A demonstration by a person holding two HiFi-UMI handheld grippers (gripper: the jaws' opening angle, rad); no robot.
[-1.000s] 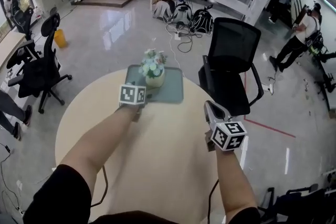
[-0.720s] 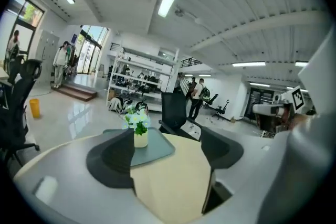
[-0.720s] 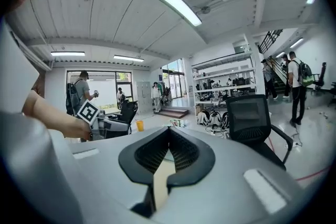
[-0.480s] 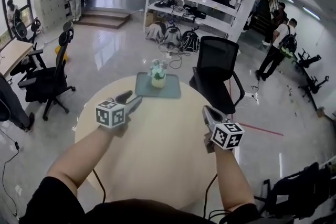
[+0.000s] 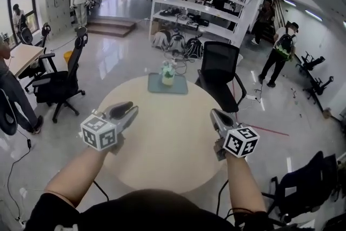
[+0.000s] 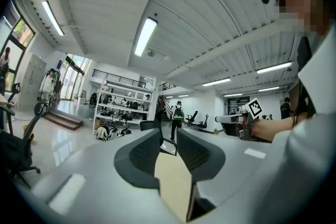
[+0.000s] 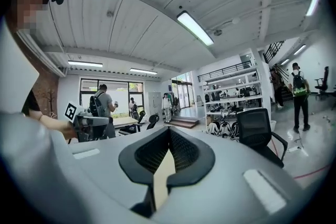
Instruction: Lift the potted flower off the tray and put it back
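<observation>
Potted flower (image 5: 168, 73) upright on tray (image 5: 179, 88), pale blooms, left fingers (image 6: 140, 157) closing empty, right fingers (image 7: 187, 152) together

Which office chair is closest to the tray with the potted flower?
The chair at the far right edge of the table, beside the tray; the others stand farther off.

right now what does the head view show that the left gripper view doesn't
Only the head view: the potted flower standing on the tray at the far edge of the round table, and the left gripper seen from outside.
Only the left gripper view: that gripper's own jaws close up, closing with a narrow gap and nothing between them, plus the ceiling lights.
Both: the right gripper, the black office chair and the shelving.
</observation>
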